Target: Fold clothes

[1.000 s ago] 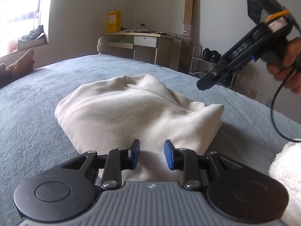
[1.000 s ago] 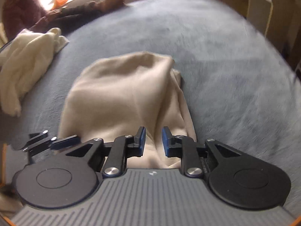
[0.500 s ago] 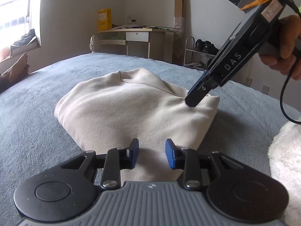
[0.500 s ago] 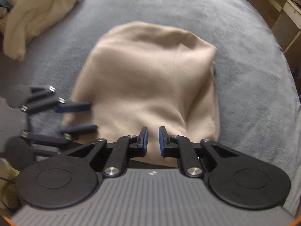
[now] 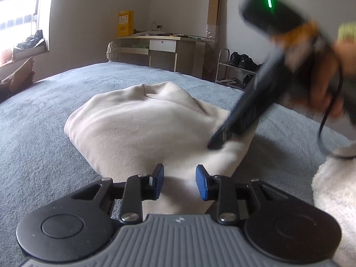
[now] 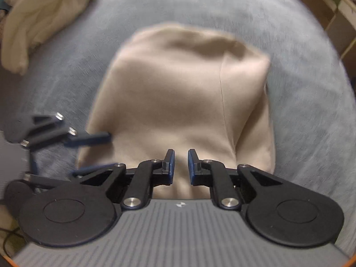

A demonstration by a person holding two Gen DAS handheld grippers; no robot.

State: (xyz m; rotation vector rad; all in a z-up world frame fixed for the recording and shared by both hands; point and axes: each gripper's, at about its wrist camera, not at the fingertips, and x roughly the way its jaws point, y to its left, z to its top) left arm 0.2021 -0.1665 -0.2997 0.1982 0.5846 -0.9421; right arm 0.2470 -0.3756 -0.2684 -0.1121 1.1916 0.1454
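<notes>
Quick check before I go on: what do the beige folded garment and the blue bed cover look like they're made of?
Beige garment: looks like soft matte knit, maybe fleece or sweatshirt jersey; it holds thick rounded folds, has a faint nap, and the right wrist view shows a sewn seam. Bed cover: grey-blue, matte, short fuzzy pile like plush or terry; the speckled nap shows. Exact fibres cannot be told from the look.

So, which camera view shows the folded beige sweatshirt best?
The right wrist view: the folded beige sweatshirt is seen from above, with its whole outline visible, though blurred. The left wrist view shows it low and foreshortened, with its right edge partly hidden by the right gripper.
</notes>
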